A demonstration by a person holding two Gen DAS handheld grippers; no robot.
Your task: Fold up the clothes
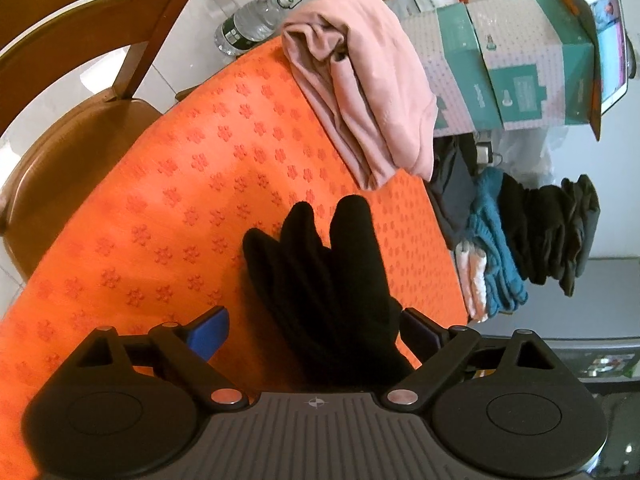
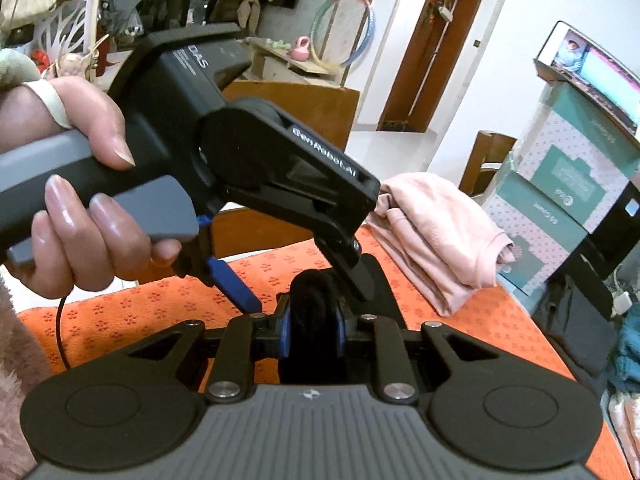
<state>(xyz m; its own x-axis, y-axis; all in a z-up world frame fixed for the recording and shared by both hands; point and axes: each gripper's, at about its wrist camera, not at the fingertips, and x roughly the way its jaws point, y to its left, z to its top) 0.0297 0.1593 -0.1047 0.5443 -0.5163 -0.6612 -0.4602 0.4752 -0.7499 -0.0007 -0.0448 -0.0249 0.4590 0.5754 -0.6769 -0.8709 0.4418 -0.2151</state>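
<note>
The right gripper (image 2: 311, 334) sits low over the orange mat (image 1: 168, 184), its blue-padded jaws pinching a bunched roll of black garment (image 2: 310, 300) between them. That same black garment (image 1: 324, 280) shows in the left wrist view as a thick folded bundle lying on the mat and running up between the left gripper's fingers. The left gripper (image 1: 316, 332) has its jaws spread wide, one blue pad to each side of the cloth; the pad on the mat's open side stands clear of the fabric, while the other is right at the edge of the bundle. In the right wrist view the left gripper (image 2: 304, 292) comes down at a slant onto the mat, its blue finger (image 2: 234, 282) near the right gripper's linkage and its dark finger just beside the black roll. A hand (image 2: 80, 184) wraps its grey handle, with a pale ring on one finger and a fluffy pink sleeve (image 2: 16, 360) below.

Farther along the mat from the black garment lies a folded pink garment (image 1: 368, 80), resting on the mat's far part. Off the mat's edge beside it stands a stack of folded clothes (image 1: 520, 240): white, teal knit, black and grey layers. Past the pink garment are teal-and-white patterned boxes (image 1: 500, 64) with a lit tablet screen (image 1: 608, 40) propped on them. At the mat's far corner a plastic water bottle (image 1: 250, 24) lies on its side, and a wooden chair (image 1: 80, 92) stands off the mat's other long edge.
</note>
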